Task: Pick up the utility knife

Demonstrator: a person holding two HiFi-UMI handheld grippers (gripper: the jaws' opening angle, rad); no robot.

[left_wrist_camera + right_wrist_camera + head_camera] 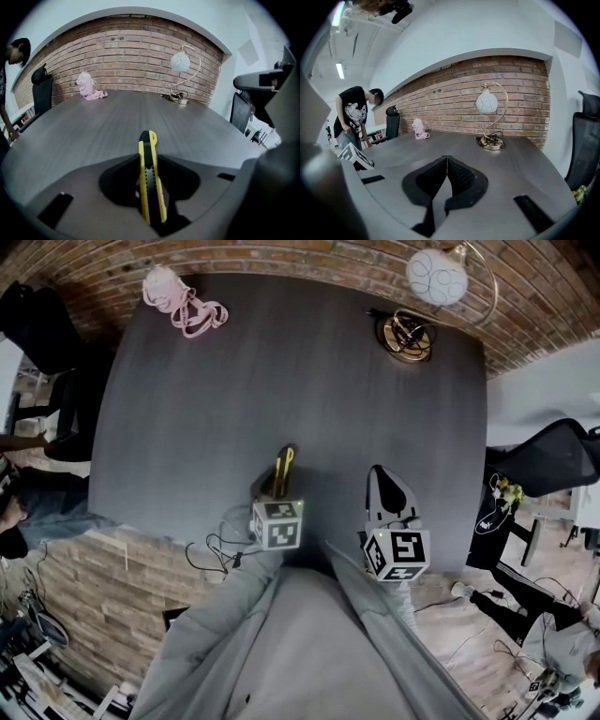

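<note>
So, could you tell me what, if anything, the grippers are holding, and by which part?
The left gripper clamps the knife by the near part of its body, far end sticking out. The right gripper is shut, empty.

Globe lamp (437, 276) and pink object (183, 304) sit far back on the dark table (281, 381).

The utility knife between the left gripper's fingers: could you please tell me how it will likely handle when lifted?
The utility knife looks rigid, with a hard yellow-and-black body, so it should not flex. It is slim and probably light. Held edge-up between the fingers, it may pivot or slip if the grip is loose.
</note>
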